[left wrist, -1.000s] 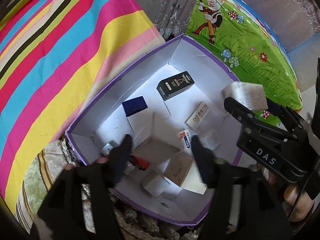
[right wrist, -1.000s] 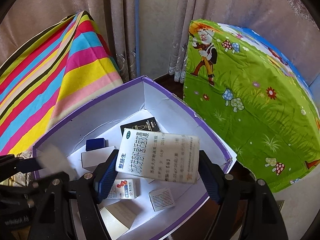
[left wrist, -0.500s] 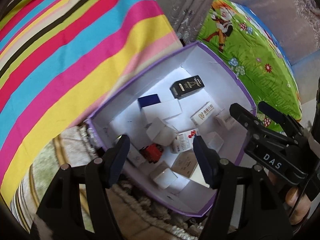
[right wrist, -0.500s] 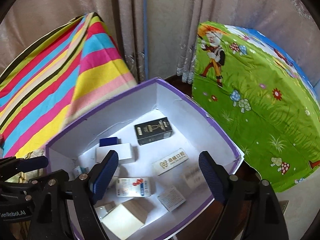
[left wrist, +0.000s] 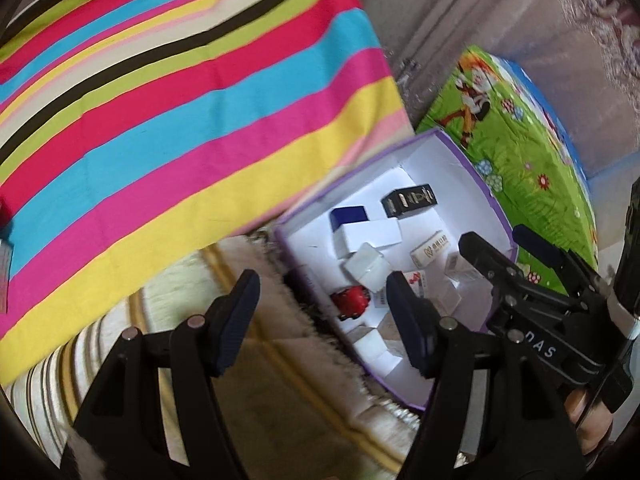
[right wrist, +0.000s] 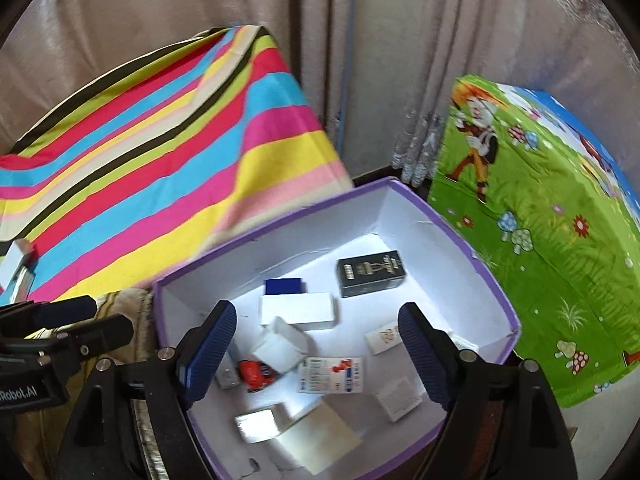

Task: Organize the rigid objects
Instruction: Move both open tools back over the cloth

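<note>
Left to right: on the striped cloth (right wrist: 168,152) at the far left a small white box (right wrist: 14,258) lies outside, so collecting looks unfinished, while the purple-rimmed box (right wrist: 496,280) already holds many small cartons, among them a black carton (right wrist: 370,273) and a red toy car (right wrist: 256,374). The left tool (left wrist: 320,320) tilts down over the rug beside the box, half open and empty. The right tool (right wrist: 316,352), jaws having just opened wide with nothing between them, tilts down above the box.

Pleated beige-grey curtains (right wrist: 380,60) are hung across the back of the room. A multicoloured striped cloth (right wrist: 160,152) is draped over furniture at the left, and a green cartoon-printed cover (right wrist: 540,240) at the right. A cream patterned rug (left wrist: 280,360) is spread below.
</note>
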Demonstrator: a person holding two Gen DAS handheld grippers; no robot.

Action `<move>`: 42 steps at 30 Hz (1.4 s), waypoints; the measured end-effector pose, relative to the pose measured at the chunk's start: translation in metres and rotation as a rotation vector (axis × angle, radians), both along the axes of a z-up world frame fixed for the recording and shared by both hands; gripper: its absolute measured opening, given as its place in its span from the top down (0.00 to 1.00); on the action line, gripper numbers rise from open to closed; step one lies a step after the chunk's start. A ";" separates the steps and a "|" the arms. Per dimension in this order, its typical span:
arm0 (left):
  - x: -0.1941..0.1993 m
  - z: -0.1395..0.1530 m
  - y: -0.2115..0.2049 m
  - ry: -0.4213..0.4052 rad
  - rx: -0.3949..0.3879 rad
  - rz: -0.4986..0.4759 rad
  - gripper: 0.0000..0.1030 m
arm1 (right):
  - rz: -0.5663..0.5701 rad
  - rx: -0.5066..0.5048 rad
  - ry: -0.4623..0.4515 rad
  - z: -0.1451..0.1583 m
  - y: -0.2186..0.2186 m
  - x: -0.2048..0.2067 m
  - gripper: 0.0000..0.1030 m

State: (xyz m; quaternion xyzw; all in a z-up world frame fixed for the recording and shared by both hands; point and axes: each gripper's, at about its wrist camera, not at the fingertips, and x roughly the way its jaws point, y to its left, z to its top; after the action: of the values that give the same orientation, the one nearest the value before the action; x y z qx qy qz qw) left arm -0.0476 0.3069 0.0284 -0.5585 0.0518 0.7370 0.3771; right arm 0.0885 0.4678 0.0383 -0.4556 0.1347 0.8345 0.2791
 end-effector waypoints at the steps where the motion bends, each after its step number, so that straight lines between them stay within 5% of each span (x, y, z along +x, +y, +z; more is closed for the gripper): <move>1: -0.002 0.001 -0.005 -0.002 0.003 0.011 0.33 | 0.009 0.001 0.000 0.001 -0.003 -0.002 0.18; 23: -0.039 0.005 -0.136 -0.008 0.067 0.279 0.33 | 0.212 0.000 -0.006 0.006 -0.077 -0.051 0.18; 42: -0.068 -0.012 -0.254 0.002 0.026 0.536 0.33 | 0.441 0.009 -0.010 0.004 -0.144 -0.102 0.18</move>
State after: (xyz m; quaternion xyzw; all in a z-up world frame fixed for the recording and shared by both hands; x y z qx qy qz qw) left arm -0.1152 0.0526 0.0168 -0.5465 -0.1071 0.8118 0.1756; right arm -0.0131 0.3243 0.0426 -0.4768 0.0267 0.8737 0.0925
